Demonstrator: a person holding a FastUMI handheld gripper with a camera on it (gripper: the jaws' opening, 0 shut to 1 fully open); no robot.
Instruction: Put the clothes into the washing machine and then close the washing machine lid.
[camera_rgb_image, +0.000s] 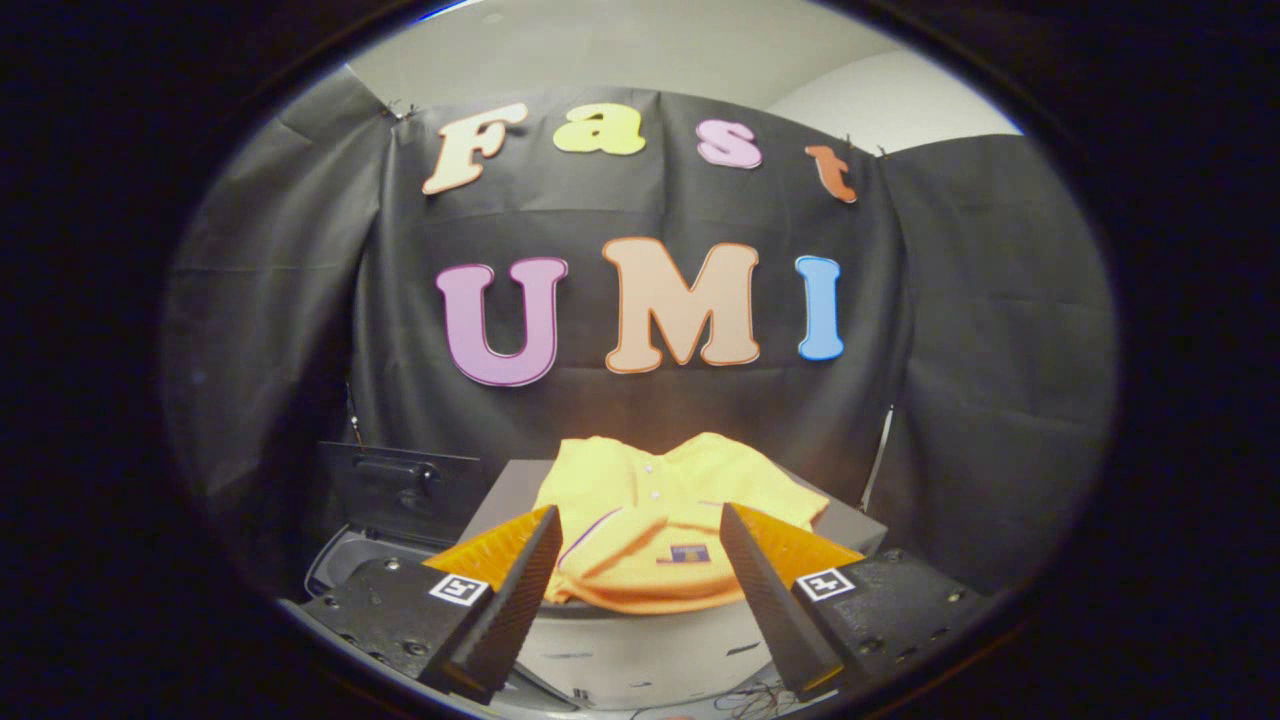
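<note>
A folded yellow polo shirt (650, 510) lies on a grey box (850, 522) just ahead of my fingers, its front edge hanging a little over the box's near side. My gripper (638, 520) is open, with the two fingertips spread wide on either side of the shirt's near part and nothing pressed between them. To the left of the box stands the washing machine (335, 565), its dark lid (405, 490) raised upright behind the opening. The left finger (520, 585) hides most of the machine's opening.
The black cloth wall rises close behind the box and the washer. A pale front panel of the box (640, 650) sits below the shirt, and some thin cables (745, 700) lie near its base.
</note>
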